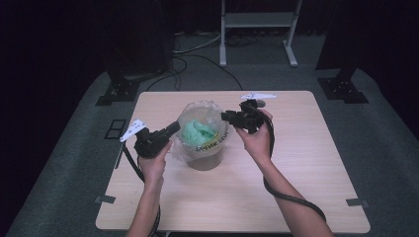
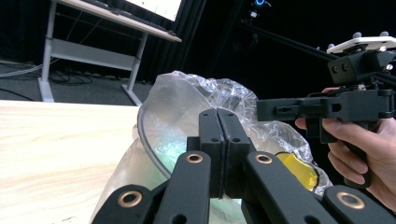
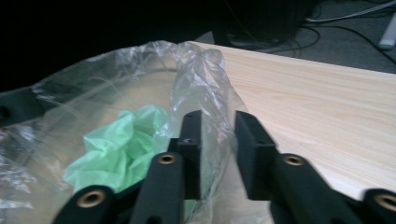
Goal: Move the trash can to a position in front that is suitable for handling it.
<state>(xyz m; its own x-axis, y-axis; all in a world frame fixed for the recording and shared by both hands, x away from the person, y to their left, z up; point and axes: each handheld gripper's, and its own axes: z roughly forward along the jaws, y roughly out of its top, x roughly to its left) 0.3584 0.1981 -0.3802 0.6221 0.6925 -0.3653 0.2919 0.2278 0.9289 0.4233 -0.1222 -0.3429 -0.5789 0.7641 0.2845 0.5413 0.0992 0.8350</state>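
Note:
A brown bin [image 1: 205, 162] stands mid-table, lined with a clear plastic bag [image 1: 200, 109] whose film puffs up above the rim. Crumpled green material [image 1: 197, 132] [image 3: 119, 140] lies inside. My left gripper [image 1: 173, 127] [image 2: 218, 114] is at the bag's left edge, jaws pressed together on the film [image 2: 187, 98]. My right gripper [image 1: 225, 117] [image 3: 218, 119] is at the bag's right edge; its jaws stand a little apart, with a raised fold of the film [image 3: 205, 84] between them and a gap still showing. The left gripper view has the right gripper [image 2: 264, 109] and its hand across the bag.
The wooden table [image 1: 306, 163] has bare room on all sides of the bin. A yellow patch [image 2: 299, 170] shows on the bin's right side. Behind the table stand a white frame [image 1: 257, 29], floor cables [image 1: 197, 59] and black stand feet [image 1: 343, 89].

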